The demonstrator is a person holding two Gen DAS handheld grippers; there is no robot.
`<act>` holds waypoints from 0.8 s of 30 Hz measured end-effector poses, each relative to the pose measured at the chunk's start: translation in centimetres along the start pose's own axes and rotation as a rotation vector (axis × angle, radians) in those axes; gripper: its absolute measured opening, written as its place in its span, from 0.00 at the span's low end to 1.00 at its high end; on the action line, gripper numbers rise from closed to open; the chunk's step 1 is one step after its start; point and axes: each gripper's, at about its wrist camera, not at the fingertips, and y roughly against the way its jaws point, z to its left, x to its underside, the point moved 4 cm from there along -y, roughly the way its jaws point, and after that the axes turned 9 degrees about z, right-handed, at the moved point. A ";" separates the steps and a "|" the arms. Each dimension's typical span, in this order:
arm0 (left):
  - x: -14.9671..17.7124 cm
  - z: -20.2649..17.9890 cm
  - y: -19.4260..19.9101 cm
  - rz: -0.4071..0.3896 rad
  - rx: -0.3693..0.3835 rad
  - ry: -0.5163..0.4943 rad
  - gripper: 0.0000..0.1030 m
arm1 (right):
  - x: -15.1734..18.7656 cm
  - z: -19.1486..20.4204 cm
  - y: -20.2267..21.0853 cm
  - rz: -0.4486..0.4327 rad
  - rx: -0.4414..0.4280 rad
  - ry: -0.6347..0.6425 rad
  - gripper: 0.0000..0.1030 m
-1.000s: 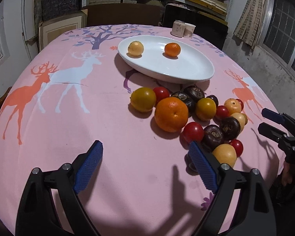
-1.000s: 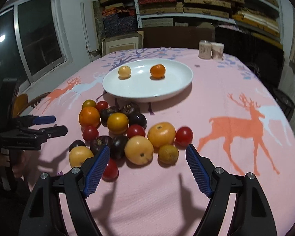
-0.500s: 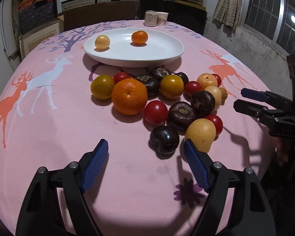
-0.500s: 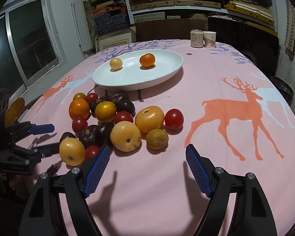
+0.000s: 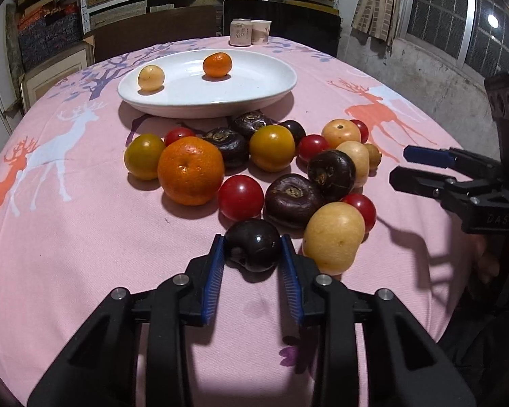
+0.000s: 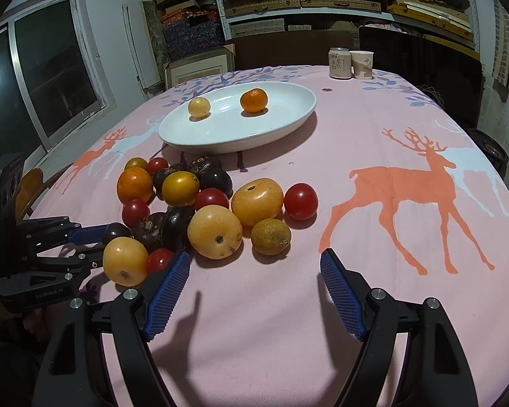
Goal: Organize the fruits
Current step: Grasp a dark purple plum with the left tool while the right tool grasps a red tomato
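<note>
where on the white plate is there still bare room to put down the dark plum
The white plate is bare along its right and near side, beyond the small orange and pale yellow fruit. The fruit pile below it is crowded.

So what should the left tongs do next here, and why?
Probably lift straight up. The left tongs look closed on the dark plum at the near edge of the pile, which rests on the tablecloth close to the yellow fruit. Rising first should clear it before carrying toward the white plate, which holds only two fruits. The right tongs hang open.
</note>
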 end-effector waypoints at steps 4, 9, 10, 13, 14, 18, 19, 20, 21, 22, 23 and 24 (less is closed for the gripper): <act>0.1 1.0 0.6 -0.014 -0.021 0.028 0.31 | -0.1 0.4 0.0 0.002 -0.013 0.014 0.78; 0.3 2.0 1.0 -0.015 -0.035 0.056 0.31 | 0.2 2.8 0.2 0.015 -0.099 0.091 0.77; 0.4 2.1 0.8 -0.009 -0.036 0.057 0.31 | 0.3 3.3 0.1 0.018 -0.106 0.110 0.77; 0.5 2.0 0.5 -0.005 -0.042 0.053 0.31 | 0.6 4.7 0.0 0.034 -0.141 0.156 0.71; 0.5 2.0 0.5 -0.006 -0.042 0.053 0.31 | 0.7 5.1 -0.3 0.044 -0.136 0.172 0.64; 0.6 1.9 0.6 -0.007 -0.039 0.054 0.31 | 0.8 5.5 -1.5 0.074 -0.121 0.183 0.43; 0.6 1.9 0.6 -0.008 -0.039 0.053 0.31 | 0.8 5.6 -1.7 0.079 -0.119 0.186 0.43; 0.6 1.9 0.6 -0.007 -0.038 0.054 0.31 | 0.9 5.8 -1.9 0.085 -0.115 0.193 0.42; 0.6 1.9 0.6 -0.007 -0.036 0.055 0.31 | 0.9 5.9 -2.0 0.090 -0.118 0.196 0.42; 0.6 1.9 0.6 -0.008 -0.037 0.053 0.31 | 0.9 6.0 -2.1 0.092 -0.121 0.197 0.42; 0.6 1.9 0.6 -0.008 -0.039 0.051 0.31 | 0.9 6.1 -2.3 0.094 -0.121 0.200 0.42; 0.6 1.9 0.6 -0.009 -0.041 0.049 0.31 | 0.8 6.3 -2.5 0.097 -0.117 0.204 0.37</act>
